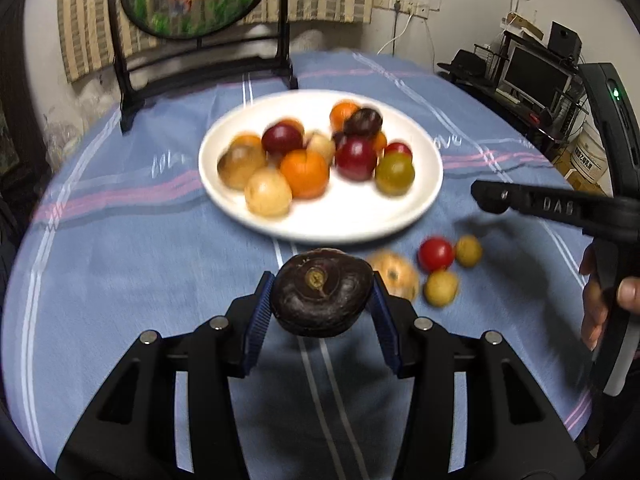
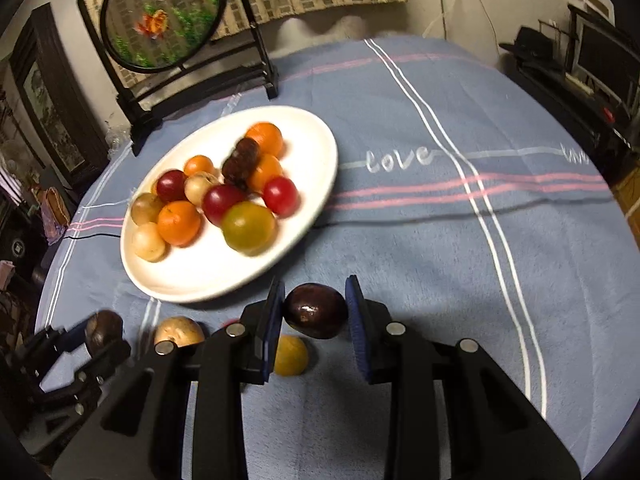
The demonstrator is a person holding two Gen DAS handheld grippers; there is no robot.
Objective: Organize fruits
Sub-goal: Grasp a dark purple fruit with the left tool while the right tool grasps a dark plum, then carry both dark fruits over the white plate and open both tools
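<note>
Between the blue pads of the left gripper [image 1: 322, 300] sits a dark flattened fruit [image 1: 320, 292], pinched at its sides and clear of the worktop [image 1: 120, 280], just short of the white plate [image 1: 320, 224]. The right gripper [image 2: 316, 316] likewise pinches a dark glossy plum [image 2: 316, 310] near the plate's rim. To do this well, I would carry each fruit over the plate's bare near side, lower it until it rests, then release, so it cannot roll into the heaped fruits. Both grippers angle downward toward the plate; four small fruits lie loose on the cloth between them.
</note>
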